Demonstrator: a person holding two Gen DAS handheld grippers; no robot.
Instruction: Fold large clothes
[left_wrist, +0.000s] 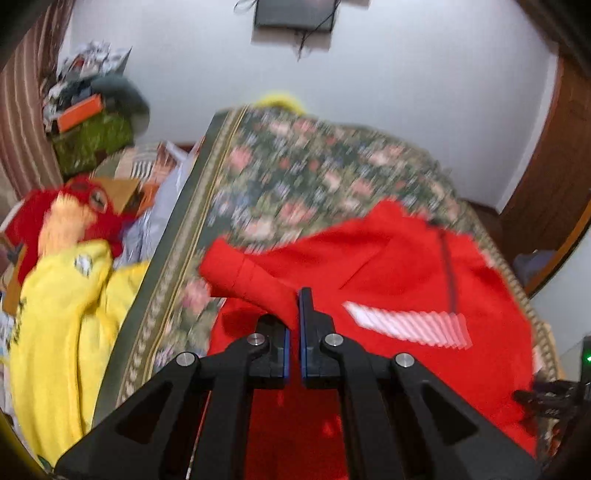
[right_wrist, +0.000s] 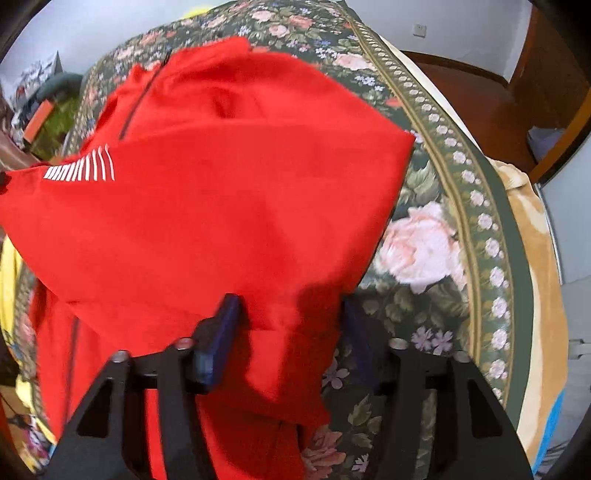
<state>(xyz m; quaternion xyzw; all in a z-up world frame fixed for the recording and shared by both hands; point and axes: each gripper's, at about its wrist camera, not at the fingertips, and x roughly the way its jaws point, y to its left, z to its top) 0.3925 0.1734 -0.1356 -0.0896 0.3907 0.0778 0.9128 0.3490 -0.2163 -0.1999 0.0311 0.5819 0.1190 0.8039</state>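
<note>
On the bed's dark floral woven cover (right_wrist: 424, 229) lies the red soft-knit zip jacket (right_wrist: 207, 192), matte, creased, dark zipper and white stripe print on the chest. Its long axis runs roughly away from both cameras, collar at the far end. Left gripper (left_wrist: 294, 314) has its jaws pressed together on a bunched red sleeve fold. Right gripper (right_wrist: 290, 332) is spread wide, with the jacket's near corner draped between its blue-padded fingers (right_wrist: 225, 325). Yellow crumpled garment (left_wrist: 62, 325) sits off the bed's left edge.
</note>
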